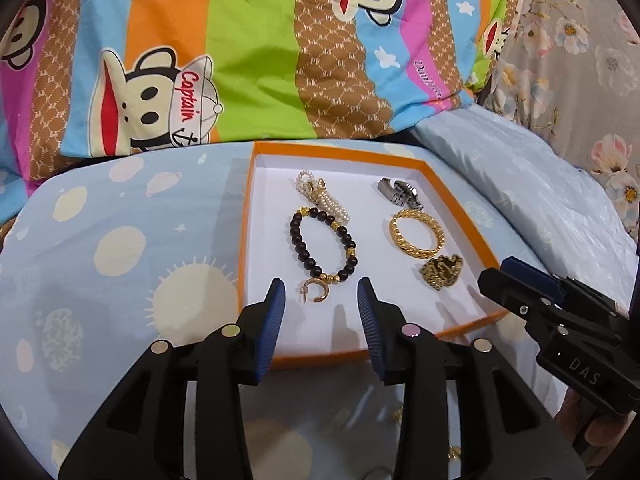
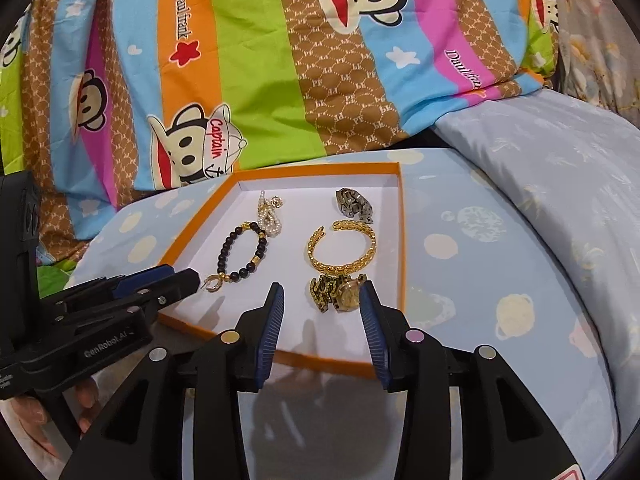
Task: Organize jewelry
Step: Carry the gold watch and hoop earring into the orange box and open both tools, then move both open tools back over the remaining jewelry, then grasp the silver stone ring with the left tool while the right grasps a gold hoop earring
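An orange box [image 1: 248, 208] [image 2: 402, 240] with a white floor holds a pearl piece [image 1: 320, 196], a black bead bracelet [image 1: 322, 244] [image 2: 242, 252], a gold bangle [image 1: 416, 234] [image 2: 342, 252], a silver watch [image 1: 400, 192] [image 2: 354, 204], a gold watch [image 1: 440, 272] [image 2: 340, 294] and a gold hoop earring [image 1: 316, 292] [image 2: 212, 283]. My left gripper [image 1: 322, 286] [image 2: 188, 276] is open over the box's near left. The earring lies on the floor below its tips, untouched. My right gripper [image 2: 321, 290] [image 1: 494, 274] is open above the gold watch and grips nothing.
The box rests on a light blue cushion [image 1: 120, 248] printed with planets. Striped cartoon-monkey bedding [image 1: 240, 60] rises behind it, and a pale blue pillow [image 2: 540, 160] lies to the right. Small gold pieces [image 1: 398, 414] lie on the cushion in front of the box. A person's fingers [image 2: 84, 400] hold the left gripper.
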Tool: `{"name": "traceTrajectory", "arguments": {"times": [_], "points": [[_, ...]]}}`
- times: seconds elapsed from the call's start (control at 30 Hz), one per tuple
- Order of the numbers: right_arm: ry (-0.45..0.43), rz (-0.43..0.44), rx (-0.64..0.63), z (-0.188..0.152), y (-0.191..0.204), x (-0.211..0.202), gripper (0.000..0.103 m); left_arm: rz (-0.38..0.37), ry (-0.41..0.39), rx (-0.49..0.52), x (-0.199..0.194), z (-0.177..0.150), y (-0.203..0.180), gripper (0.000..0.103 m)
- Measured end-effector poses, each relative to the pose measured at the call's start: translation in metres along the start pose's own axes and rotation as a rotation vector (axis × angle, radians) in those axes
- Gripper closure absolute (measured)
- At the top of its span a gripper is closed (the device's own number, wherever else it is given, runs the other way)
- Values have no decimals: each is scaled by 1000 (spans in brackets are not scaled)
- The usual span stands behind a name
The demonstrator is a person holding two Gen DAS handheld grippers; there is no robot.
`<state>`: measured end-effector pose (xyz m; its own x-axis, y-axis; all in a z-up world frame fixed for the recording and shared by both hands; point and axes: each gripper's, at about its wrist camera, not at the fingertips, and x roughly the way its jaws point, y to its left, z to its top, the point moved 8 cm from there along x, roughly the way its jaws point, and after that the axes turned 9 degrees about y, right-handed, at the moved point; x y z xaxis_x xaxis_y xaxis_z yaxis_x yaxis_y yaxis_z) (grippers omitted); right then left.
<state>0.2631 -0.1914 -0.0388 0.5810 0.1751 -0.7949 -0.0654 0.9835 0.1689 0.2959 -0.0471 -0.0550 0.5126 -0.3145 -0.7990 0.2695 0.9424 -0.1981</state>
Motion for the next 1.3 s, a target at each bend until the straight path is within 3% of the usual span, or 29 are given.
{"name": "traceTrajectory", "arguments": {"times": [0.23, 0.43, 0.57, 0.7, 0.8, 1.2, 1.23, 1.3], "points": [[-25, -23, 23, -48, -1, -38, 59, 30, -44, -28, -49, -36, 17, 66], [50, -20, 7, -97, 16, -41, 59, 44, 25, -84, -55, -88, 28, 66], [56, -4, -10, -107, 30, -43, 59, 38, 59, -114, -53, -112, 28, 66], [72, 7, -41, -114, 46, -41, 59, 52, 38, -102, -60, -119, 22, 65], [56, -14, -51, -114, 49, -44, 59, 27, 37, -107, -62, -123, 16, 58], [61, -37, 53, -119, 12, -53, 59, 2, 96, 3, -30, -110, -32, 58], [62, -37, 58, -119, 10, -53, 59, 10, 100, 4, -28, -108, -33, 58], [69, -35, 68, -120, 6, -52, 58, 15, 101, 9, -26, -108, -34, 76]]}}
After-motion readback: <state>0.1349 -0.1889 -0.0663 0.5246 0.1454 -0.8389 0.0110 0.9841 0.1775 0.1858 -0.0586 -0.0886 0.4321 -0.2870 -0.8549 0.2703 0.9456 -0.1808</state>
